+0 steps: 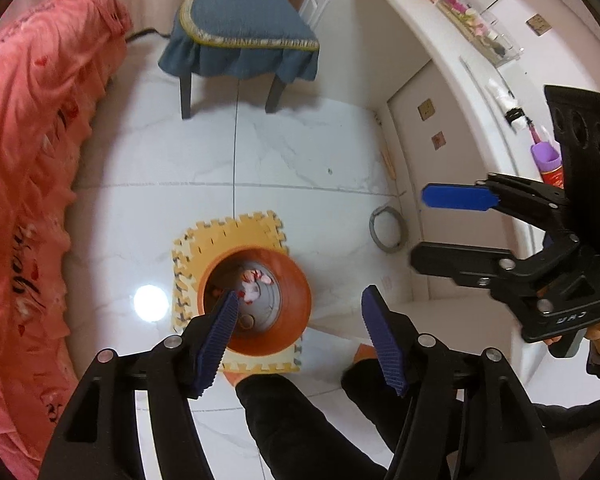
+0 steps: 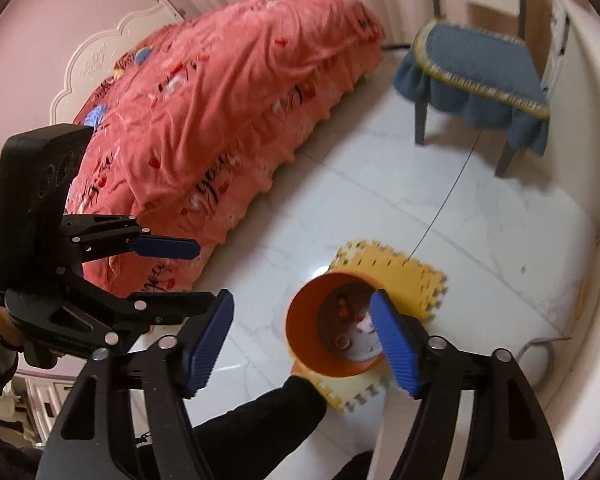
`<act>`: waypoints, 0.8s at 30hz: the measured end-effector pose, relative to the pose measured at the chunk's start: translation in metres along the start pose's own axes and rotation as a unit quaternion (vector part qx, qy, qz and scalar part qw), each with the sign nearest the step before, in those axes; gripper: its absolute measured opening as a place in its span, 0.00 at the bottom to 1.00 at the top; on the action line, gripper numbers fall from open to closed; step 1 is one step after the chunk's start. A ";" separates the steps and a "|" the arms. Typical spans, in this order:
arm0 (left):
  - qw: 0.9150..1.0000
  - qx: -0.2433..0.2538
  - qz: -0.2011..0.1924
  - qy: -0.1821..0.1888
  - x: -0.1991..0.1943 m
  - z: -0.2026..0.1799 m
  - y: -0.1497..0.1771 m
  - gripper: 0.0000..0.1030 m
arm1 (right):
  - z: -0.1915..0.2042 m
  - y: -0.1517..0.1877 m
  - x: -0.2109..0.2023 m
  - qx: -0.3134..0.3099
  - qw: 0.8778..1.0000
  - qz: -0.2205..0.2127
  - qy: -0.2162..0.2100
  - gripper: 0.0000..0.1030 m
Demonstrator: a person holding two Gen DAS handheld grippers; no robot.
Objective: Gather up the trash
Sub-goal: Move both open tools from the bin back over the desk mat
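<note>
- The left gripper [image 1: 300,336] hangs above the floor [image 1: 300,168] with its blue-padded jaws spread wide and nothing between them.
- The right gripper [image 2: 302,344] is likewise wide open and holds nothing; in the left wrist view it shows at the right edge [image 1: 420,224], jaws apart.
- An orange bin [image 1: 296,292] stands upright on a yellow foam puzzle mat [image 1: 236,232], at the mat's near edge, just in front of the person's dark-trousered legs [image 1: 292,420].
- Inside the bin lies the trash [image 1: 254,284]: pink-and-white crumpled scraps on the grey bottom, with a small round brownish piece nearer the wall. What each scrap is cannot be told.
- In the right wrist view the bin [image 2: 304,320] is tilted by the lens, its mouth open towards the camera.
- A bed under a coral-pink printed cover [image 2: 228,112] lines the floor's left side.
- A chair with a blue skirted cushion [image 1: 240,20] stands at the floor's far end.
- A white surface [image 1: 452,60] curves along the right, carrying small bottles and boxes.
- A grey ring [image 1: 388,232] lies on the floor by the cabinet base.
</note>
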State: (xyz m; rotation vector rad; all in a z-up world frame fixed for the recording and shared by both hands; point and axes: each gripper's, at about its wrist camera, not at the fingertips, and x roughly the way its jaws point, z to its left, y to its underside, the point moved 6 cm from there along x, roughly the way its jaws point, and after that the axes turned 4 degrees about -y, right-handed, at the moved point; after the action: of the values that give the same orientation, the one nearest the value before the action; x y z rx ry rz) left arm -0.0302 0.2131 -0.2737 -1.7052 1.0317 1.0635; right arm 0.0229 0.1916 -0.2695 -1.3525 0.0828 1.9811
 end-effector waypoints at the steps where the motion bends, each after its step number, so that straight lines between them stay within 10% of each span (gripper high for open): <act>1: 1.000 0.002 -0.009 -0.006 -0.008 -0.003 -0.002 0.76 | 0.001 0.000 -0.010 0.000 1.000 -0.007 0.000 0.75; 24: 0.985 0.125 -0.118 -0.037 -0.119 -0.129 -0.023 0.93 | 0.012 0.050 -0.223 0.020 0.987 -0.157 0.021 0.87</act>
State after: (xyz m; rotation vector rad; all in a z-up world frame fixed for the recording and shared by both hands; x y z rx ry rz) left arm -0.0150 0.1228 -0.1223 -1.5289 0.8530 0.8037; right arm 0.0253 0.0426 -0.0953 -1.2945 -0.0682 1.6791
